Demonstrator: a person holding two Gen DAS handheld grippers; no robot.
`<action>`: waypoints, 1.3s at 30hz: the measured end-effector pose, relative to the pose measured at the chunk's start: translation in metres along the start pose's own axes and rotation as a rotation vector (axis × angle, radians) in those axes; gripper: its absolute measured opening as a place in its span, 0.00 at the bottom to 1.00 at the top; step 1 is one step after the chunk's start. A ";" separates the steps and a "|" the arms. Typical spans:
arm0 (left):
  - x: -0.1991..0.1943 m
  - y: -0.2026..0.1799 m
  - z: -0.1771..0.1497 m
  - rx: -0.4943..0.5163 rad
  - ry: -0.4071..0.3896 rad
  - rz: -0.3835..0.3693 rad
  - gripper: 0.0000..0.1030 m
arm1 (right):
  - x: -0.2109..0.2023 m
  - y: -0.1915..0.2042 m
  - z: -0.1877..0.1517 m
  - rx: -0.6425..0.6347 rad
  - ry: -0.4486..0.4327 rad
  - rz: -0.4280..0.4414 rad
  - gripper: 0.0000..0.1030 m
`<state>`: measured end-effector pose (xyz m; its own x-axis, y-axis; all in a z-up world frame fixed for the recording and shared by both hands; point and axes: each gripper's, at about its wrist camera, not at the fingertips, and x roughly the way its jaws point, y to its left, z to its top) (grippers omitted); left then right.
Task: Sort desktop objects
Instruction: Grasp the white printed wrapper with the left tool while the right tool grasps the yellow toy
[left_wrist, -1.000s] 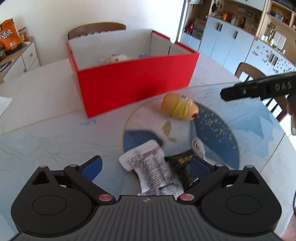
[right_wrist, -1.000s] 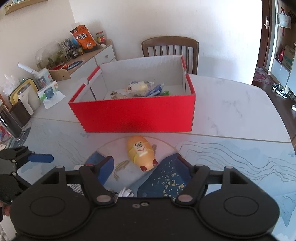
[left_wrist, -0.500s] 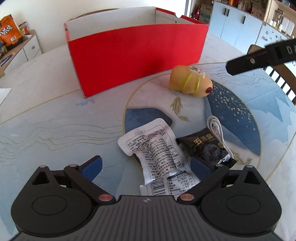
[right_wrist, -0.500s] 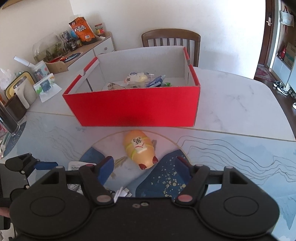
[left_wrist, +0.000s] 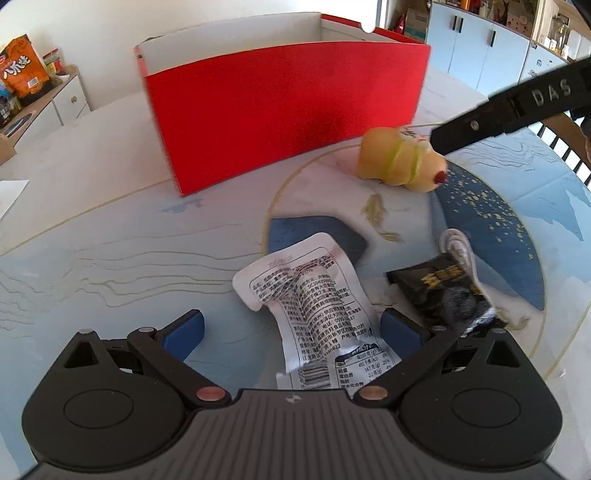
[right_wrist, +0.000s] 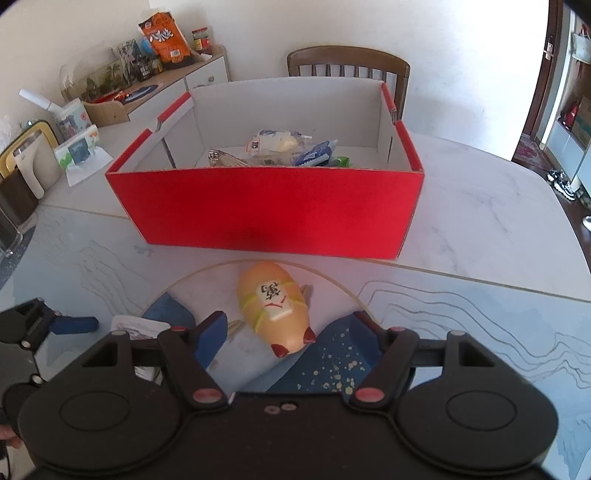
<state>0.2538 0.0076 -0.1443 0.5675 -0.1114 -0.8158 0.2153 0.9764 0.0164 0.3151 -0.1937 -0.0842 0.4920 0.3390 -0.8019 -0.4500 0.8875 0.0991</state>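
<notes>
behind the toy (right_wrist: 275, 308) between the right gripper's (right_wrist: 286, 330) spread fingers stands the red box (right_wrist: 269, 210).

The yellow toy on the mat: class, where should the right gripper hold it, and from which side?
Grip the toy across its rounded middle, coming from above and the near side. It lies on its side, lengthwise between the open right gripper fingers, so its narrow width probably fits them.

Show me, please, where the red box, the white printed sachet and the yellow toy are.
red box (right_wrist: 273, 214): right wrist view, middle of its near red wall.
white printed sachet (left_wrist: 314, 291): left wrist view, on its printed text panel.
yellow toy (right_wrist: 275, 308): right wrist view, on its back, beside the label.
</notes>
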 end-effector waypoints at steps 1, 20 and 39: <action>0.000 0.005 -0.005 -0.003 -0.003 0.003 0.99 | 0.002 0.000 0.001 -0.005 0.004 -0.001 0.70; -0.001 0.005 -0.021 -0.022 -0.045 0.018 0.88 | 0.040 0.008 0.000 -0.057 0.074 -0.016 0.62; -0.006 0.013 -0.018 -0.015 -0.062 0.006 0.56 | 0.035 0.014 -0.004 -0.062 0.064 -0.009 0.38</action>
<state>0.2384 0.0240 -0.1499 0.6170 -0.1160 -0.7784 0.1996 0.9798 0.0122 0.3227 -0.1703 -0.1132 0.4485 0.3085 -0.8389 -0.4920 0.8688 0.0565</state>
